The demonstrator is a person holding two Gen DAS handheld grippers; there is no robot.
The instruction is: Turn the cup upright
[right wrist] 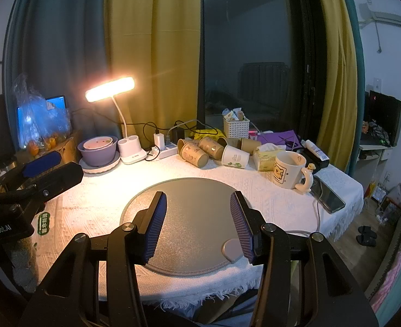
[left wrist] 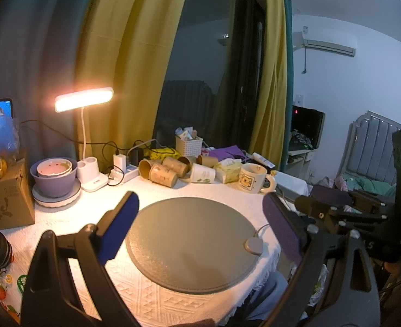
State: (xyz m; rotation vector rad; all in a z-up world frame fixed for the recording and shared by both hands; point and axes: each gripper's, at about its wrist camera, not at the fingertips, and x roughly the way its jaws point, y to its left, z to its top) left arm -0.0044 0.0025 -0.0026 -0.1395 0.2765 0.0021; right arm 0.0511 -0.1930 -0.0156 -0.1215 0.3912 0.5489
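Right wrist view shows the right gripper (right wrist: 197,218) with jaws spread wide over the grey mat (right wrist: 189,190), holding nothing; the left gripper (left wrist: 200,226) is likewise wide open and empty. Beyond and right of the jaws, the cream bear mug (right wrist: 289,170) stands upright on the worktop (right wrist: 105,204), mouth up, handle to the right. Judging by that, the flip looks done; paper cups (right wrist: 200,152) lie sideways behind.

Ahead of you a round grey mat (right wrist: 189,218) lies on the white cloth (right wrist: 268,190) covering the surface. A lit lamp (right wrist: 110,89) stands at the back beside a purple bowl (right wrist: 98,154). Near the dark window (right wrist: 249,54) you see a white basket (right wrist: 236,127), a tissue pack (right wrist: 266,158) and a phone (right wrist: 331,199).
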